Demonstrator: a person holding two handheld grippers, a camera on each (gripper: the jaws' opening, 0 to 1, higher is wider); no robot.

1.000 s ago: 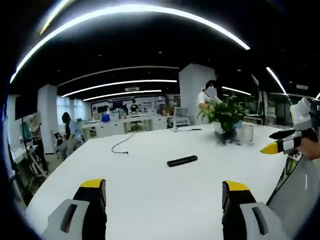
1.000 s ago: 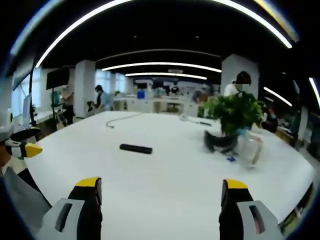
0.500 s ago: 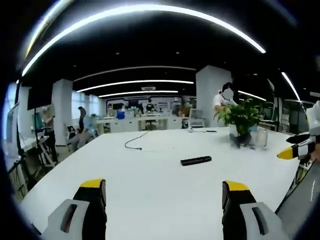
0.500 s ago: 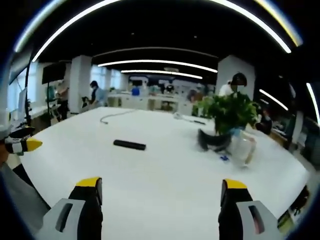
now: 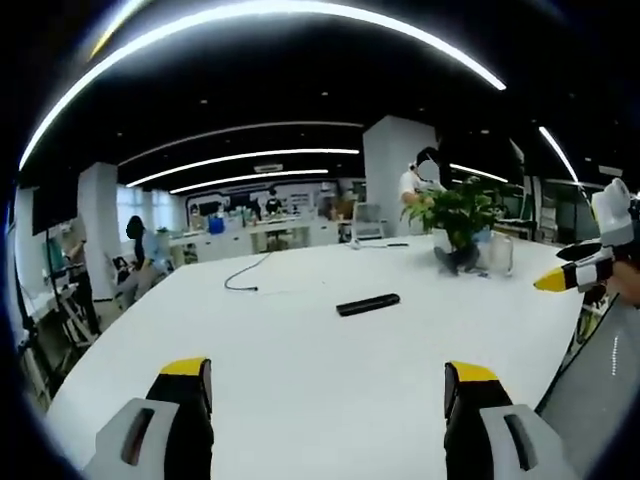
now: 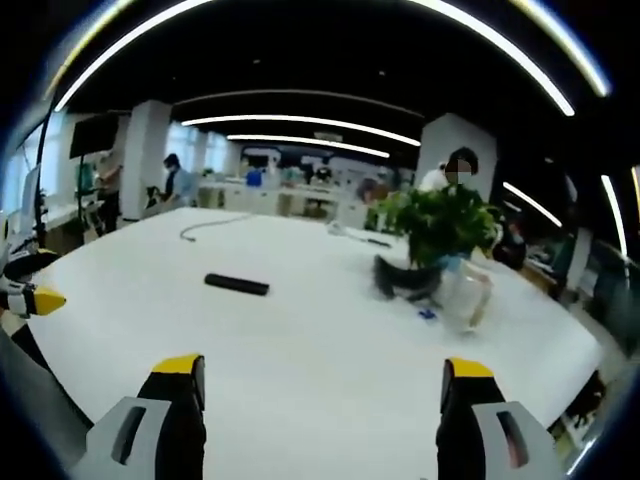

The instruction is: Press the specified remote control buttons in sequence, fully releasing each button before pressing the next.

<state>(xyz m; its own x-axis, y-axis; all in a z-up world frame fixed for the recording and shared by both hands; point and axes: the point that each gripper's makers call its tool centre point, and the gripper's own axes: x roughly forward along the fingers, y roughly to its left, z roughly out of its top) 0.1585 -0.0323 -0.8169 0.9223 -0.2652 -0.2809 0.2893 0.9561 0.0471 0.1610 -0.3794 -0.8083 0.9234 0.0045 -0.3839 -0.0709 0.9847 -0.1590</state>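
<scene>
- Two claws, each with black jaws tipped in yellow: the left claw and the right claw both stand wide apart with nothing between the jaws, held above the near edge of the bench.
- Remote control: a slim, black, matte bar lying flat near the middle of the bench, well apart from both claws; seen also in the right gripper view. No object stands between it and either claw.
- Bench: broad, smooth, white, with a rounded outline.
- Potted plant: leafy green, in a dark pot, beyond and to the right of the remote control.
- Glass jar: clear, just beside the pot on its right.
- Cable: thin and dark, curving across the far left part of the bench.
- Right claw's yellow tip enters the left gripper view at its right edge; the left claw's tip enters the right gripper view at its left edge.
- Background: curved ceiling light strips, white pillars, distant people.
</scene>
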